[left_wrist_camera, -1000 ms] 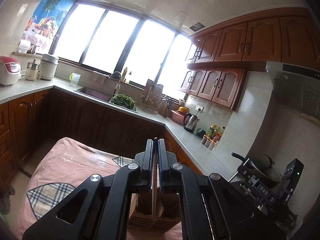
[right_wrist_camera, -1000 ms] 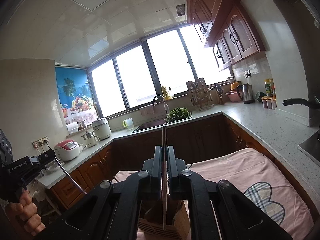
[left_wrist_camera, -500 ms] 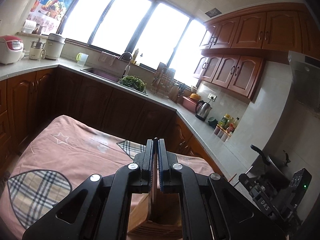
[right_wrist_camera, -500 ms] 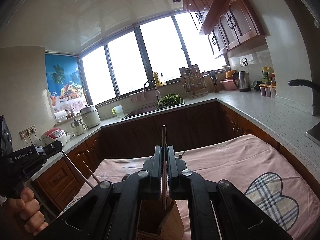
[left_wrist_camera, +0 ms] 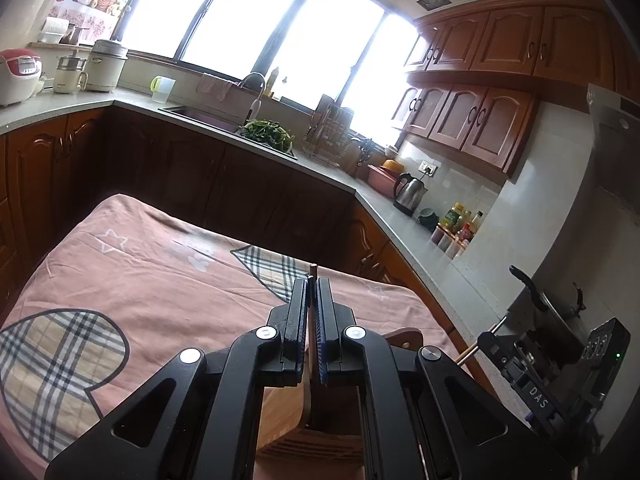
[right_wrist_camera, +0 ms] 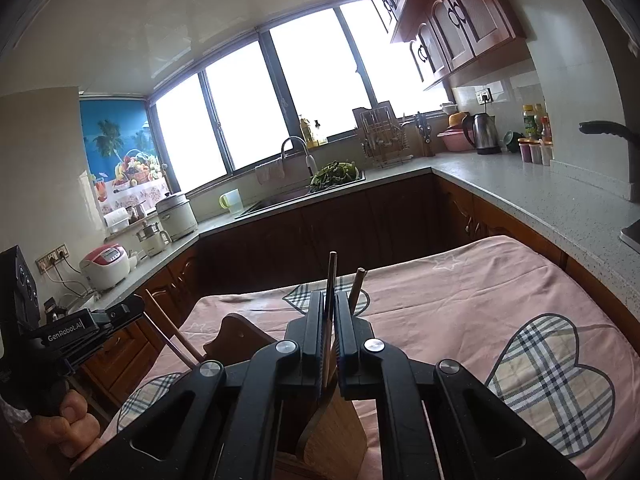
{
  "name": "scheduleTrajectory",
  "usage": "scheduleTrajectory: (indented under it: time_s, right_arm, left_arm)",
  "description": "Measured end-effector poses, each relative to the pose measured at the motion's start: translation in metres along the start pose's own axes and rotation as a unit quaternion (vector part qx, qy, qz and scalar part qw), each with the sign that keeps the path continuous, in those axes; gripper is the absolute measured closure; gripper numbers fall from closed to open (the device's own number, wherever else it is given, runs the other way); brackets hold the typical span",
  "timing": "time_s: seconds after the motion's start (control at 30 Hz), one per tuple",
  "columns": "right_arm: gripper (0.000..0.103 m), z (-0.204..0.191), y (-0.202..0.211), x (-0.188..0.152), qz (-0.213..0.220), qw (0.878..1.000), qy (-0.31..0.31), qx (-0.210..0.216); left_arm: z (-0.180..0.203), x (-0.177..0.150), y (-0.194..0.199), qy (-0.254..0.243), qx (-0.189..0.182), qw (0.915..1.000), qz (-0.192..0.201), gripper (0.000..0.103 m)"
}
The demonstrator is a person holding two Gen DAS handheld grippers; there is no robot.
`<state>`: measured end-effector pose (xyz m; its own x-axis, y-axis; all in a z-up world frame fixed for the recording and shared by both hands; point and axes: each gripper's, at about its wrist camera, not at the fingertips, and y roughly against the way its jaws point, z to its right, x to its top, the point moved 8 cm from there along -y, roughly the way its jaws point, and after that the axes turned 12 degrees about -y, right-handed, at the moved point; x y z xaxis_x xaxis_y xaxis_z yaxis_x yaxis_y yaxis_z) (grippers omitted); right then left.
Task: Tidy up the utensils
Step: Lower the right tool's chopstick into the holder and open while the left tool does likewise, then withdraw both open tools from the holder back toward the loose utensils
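Table under pink plaid-heart cloth [left_wrist_camera: 168, 280]; wooden utensil holder [right_wrist_camera: 336, 428] on it.

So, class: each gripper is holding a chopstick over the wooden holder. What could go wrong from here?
1. The left gripper pinches its chopstick near the top, so the long end may swing and miss the wooden holder.
2. The right gripper and its chopstick sit close to another chopstick; they might knock together.
3. Pushing sideways could tip the holder on the soft pink cloth.

Bright bay window [right_wrist_camera: 280, 108] above sink counter [left_wrist_camera: 324, 168], dark wooden cabinets [left_wrist_camera: 480, 80], pale tiled ceiling [right_wrist_camera: 160, 20].
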<state>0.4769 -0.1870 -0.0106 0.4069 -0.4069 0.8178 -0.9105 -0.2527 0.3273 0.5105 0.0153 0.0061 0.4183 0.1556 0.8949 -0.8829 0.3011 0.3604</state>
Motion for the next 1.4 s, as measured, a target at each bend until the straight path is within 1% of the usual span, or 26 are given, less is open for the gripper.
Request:
scheduleTrajectory:
  time_s: [0.13,0.2,0.23,0.37,0.4,0.43,0.5,0.53,0.57,0.6,0.63,0.7,0.73,0.77,0.8,0.9,0.97,1.23,1.4]
  right_arm:
    - [0.098,-0.001,-0.001,0.001,-0.005,1.0,0.0,0.001]
    - [0.096,-0.001,-0.001,0.001,-0.008,1.0,-0.001,0.004]
    - [0.093,-0.002,0.0,0.001,-0.009,1.0,0.0,0.004]
    - [0.093,-0.003,0.0,0.001,-0.011,1.0,0.0,0.005]
    - [0.092,-0.004,0.0,0.001,-0.011,1.0,0.0,0.005]
    - [0.09,-0.003,0.0,0.001,-0.01,1.0,-0.002,0.006]
    - [0.074,-0.003,0.003,0.004,-0.002,1.0,-0.009,0.01]
    - [0.057,-0.002,0.006,0.005,0.004,1.0,-0.013,0.011]
    - [0.046,-0.002,0.009,0.007,0.01,1.0,-0.014,0.011]
    - [0.045,-0.001,0.012,0.009,0.017,1.0,-0.013,0.009]
    - [0.045,-0.001,0.015,0.01,0.021,1.0,-0.014,0.009]
    - [0.039,0.0,0.018,0.012,0.023,0.999,-0.019,0.014]
    - [0.025,0.001,0.021,0.014,0.025,0.999,-0.022,0.017]
    - [0.008,0.002,0.023,0.015,0.027,0.999,-0.024,0.019]
    - [0.001,0.003,0.027,0.016,0.031,0.999,-0.025,0.019]
    - [0.0,0.003,0.041,0.017,0.039,0.999,-0.024,0.022]
    - [0.0,0.001,0.05,0.015,0.036,0.999,-0.018,0.023]
    - [0.0,-0.007,0.09,0.001,0.02,0.999,0.007,0.025]
    - [0.0,-0.007,0.118,-0.013,0.008,1.0,0.007,0.029]
  left_arm:
    - [0.0,0.0,-0.001,0.0,-0.001,1.0,-0.004,0.099]
    - [-0.001,0.0,0.0,-0.001,-0.001,1.0,-0.006,0.099]
    - [0.0,0.0,-0.001,-0.001,-0.002,1.0,-0.007,0.099]
    - [0.001,0.0,0.0,-0.005,-0.001,0.9999,-0.01,0.099]
    - [0.001,0.0,0.001,-0.005,-0.002,0.9999,-0.01,0.096]
    - [0.002,0.0,0.002,-0.005,-0.003,0.9999,-0.01,0.094]
    - [0.002,0.001,0.006,-0.006,0.0,0.9999,-0.009,0.081]
    - [0.001,0.001,0.008,-0.006,0.002,1.0,-0.006,0.077]
    - [0.001,0.001,0.011,-0.005,0.004,1.0,-0.004,0.068]
    - [0.0,0.001,0.013,-0.004,0.006,1.0,-0.003,0.059]
    - [0.0,0.001,0.016,-0.002,0.006,1.0,-0.001,0.055]
    - [-0.002,0.0,0.021,0.001,0.01,0.9999,0.0,0.039]
    - [-0.002,0.0,0.024,0.003,0.012,0.9999,-0.001,0.035]
    - [-0.004,-0.001,0.028,0.006,0.013,0.9999,-0.002,0.026]
    - [-0.004,-0.002,0.032,0.008,0.015,0.9998,-0.003,0.019]
    - [-0.006,-0.007,0.046,0.012,0.02,0.9997,-0.003,0.012]
    - [-0.007,-0.013,0.055,0.015,0.023,0.9996,-0.008,0.01]
    - [0.003,-0.044,0.094,0.003,0.035,0.9988,-0.034,0.01]
    - [0.011,-0.073,0.116,0.005,0.029,0.998,-0.055,0.01]
